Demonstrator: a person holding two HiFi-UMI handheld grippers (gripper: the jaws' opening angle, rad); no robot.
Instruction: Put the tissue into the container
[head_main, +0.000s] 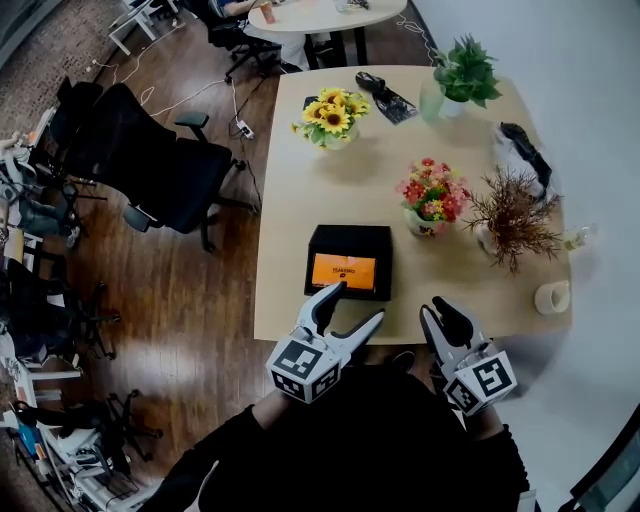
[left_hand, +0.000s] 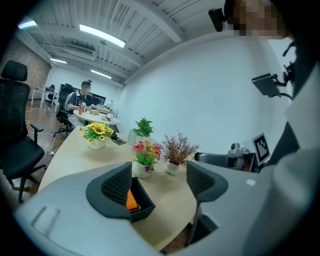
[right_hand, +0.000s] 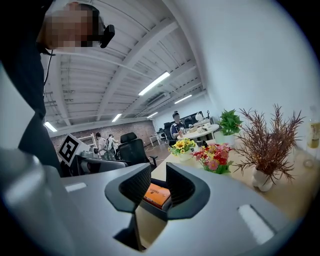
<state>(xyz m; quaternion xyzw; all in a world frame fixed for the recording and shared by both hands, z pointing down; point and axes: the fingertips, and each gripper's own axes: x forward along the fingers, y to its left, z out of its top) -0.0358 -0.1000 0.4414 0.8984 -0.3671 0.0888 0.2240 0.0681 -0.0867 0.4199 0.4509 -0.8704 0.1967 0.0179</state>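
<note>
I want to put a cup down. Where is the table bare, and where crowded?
Bare: the left strip of the table between the sunflowers and the box; also the near edge between the box and the tape roll. Crowded: the right side, around the flowers and dried plant.

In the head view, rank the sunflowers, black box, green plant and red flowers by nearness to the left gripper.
1. Black box, just ahead of the left gripper.
2. Red flowers, ahead to the right.
3. Sunflowers, farther, left side.
4. Green plant, far right corner.
</note>
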